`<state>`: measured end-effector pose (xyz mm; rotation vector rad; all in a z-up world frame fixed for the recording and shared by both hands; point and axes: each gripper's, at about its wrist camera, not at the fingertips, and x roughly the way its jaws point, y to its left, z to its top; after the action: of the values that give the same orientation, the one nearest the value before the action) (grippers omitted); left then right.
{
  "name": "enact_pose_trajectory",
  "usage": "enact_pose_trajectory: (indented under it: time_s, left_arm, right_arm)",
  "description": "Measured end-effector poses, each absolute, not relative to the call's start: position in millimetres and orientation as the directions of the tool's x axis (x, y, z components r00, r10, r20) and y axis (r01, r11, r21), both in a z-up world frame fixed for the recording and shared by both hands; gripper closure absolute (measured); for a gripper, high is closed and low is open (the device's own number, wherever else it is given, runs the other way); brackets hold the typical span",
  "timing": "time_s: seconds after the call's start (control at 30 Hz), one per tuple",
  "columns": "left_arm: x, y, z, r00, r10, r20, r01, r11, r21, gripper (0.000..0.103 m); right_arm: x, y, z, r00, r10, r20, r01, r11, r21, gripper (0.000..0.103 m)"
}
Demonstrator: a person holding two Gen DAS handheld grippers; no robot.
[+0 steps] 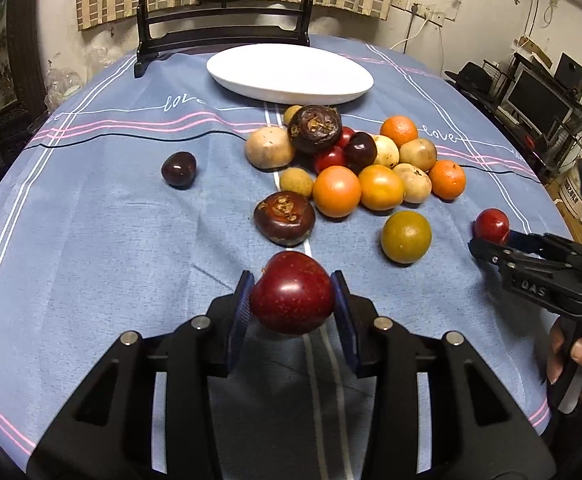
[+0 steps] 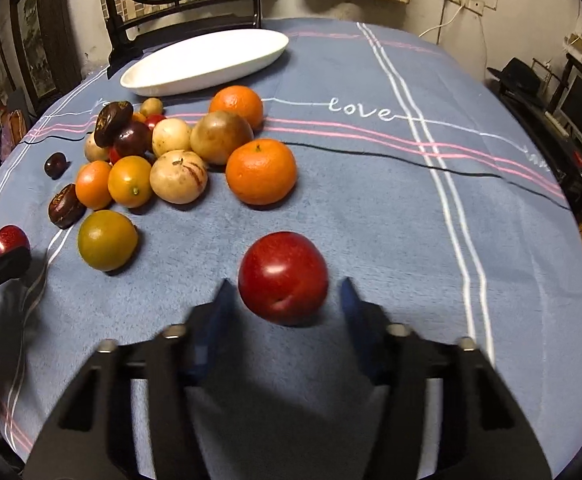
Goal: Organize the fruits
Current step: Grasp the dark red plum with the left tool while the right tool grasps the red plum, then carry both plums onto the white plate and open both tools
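1. The dark red plum (image 1: 292,298) sits pinched between the left gripper (image 1: 293,304) pads, lifted near the camera; smooth, firm, glossy skin looks slippery, so a hold across its widest middle suits.
2. A second red plum (image 2: 283,278) lies on the blue tablecloth (image 2: 371,220) between the right gripper (image 2: 285,300) pads, which stand apart from it, not yet touching.
3. The fruit pile (image 1: 355,160) lies farther off; the white dish (image 1: 289,72) sits beyond it, empty.

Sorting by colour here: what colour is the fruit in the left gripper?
Dark red, with fine pale speckles: the fruit shows best in the left wrist view.
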<state>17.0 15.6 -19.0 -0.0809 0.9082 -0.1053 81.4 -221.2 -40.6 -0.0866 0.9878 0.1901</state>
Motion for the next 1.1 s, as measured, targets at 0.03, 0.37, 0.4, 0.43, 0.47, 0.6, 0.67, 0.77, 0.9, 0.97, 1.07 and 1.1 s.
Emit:
enact_pose_trajectory:
  time_s: [0.03, 0.37, 0.4, 0.43, 0.47, 0.6, 0.67, 0.77, 0.9, 0.97, 1.07, 1.1]
  left_arm:
    - [16.7, 17.1, -18.8, 0.612, -0.125, -0.781, 0.057, 0.992, -0.114, 0.063]
    - [28.5, 29.2, -0.2, 0.625, -0.147, -0.767, 0.101, 0.989, -0.107, 0.063]
    - [32.0, 29.4, 5.4, 0.633, -0.145, -0.76, 0.113, 0.989, -0.094, 0.063]
    - [36.4, 29.2, 10.9, 0.642, -0.143, -0.754, 0.124, 0.989, -0.082, 0.063]
    - [43.2, 29.3, 18.0, 0.65, -0.148, -0.746, 0.14, 0.987, -0.073, 0.063]
    - [73.2, 30.8, 35.9, 0.655, -0.145, -0.741, 0.155, 0.986, -0.055, 0.063]
    - [91.9, 31.4, 45.5, 0.66, -0.143, -0.737, 0.16, 0.986, -0.047, 0.063]
    - [127.6, 31.3, 57.6, 0.662, -0.139, -0.737, 0.157, 0.987, -0.046, 0.063]
    - [188.4, 25.1, 58.5, 0.641, -0.112, -0.759, 0.135, 0.99, -0.032, 0.063]
    - [218.0, 21.8, 51.7, 0.627, -0.092, -0.774, 0.114, 0.993, -0.026, 0.063]
    - [260.4, 18.0, 33.3, 0.586, -0.079, -0.807, 0.092, 0.995, -0.031, 0.063]
    - [274.2, 17.5, 26.6, 0.571, -0.081, -0.817, 0.083, 0.996, -0.04, 0.063]
  right_arm:
    - [81.4, -222.1, -40.1, 0.543, 0.125, -0.83, -0.194, 0.981, 0.021, 0.062]
    - [78.5, -236.7, -20.6, 0.554, 0.238, -0.798, -0.21, 0.967, 0.143, 0.062]
    - [78.7, -235.4, -11.7, 0.564, 0.258, -0.784, -0.23, 0.961, 0.151, 0.062]
    - [79.6, -233.3, -5.0, 0.572, 0.269, -0.775, -0.246, 0.957, 0.152, 0.062]
    - [82.2, -230.1, 4.0, 0.583, 0.281, -0.762, -0.266, 0.953, 0.148, 0.062]
    - [107.2, -214.7, 32.5, 0.611, 0.307, -0.73, -0.319, 0.939, 0.128, 0.062]
    - [125.5, -204.2, 42.2, 0.625, 0.303, -0.72, -0.336, 0.936, 0.103, 0.062]
    - [156.5, -188.6, 49.5, 0.623, 0.322, -0.713, -0.36, 0.927, 0.104, 0.062]
    - [207.1, -168.7, 48.0, 0.62, 0.325, -0.714, -0.354, 0.928, 0.115, 0.062]
    - [232.8, -159.9, 41.3, 0.609, 0.322, -0.725, -0.348, 0.93, 0.12, 0.062]
    - [268.3, -145.0, 26.9, 0.582, 0.308, -0.753, -0.345, 0.932, 0.115, 0.062]
    - [278.2, -140.5, 21.9, 0.574, 0.298, -0.763, -0.345, 0.933, 0.105, 0.062]
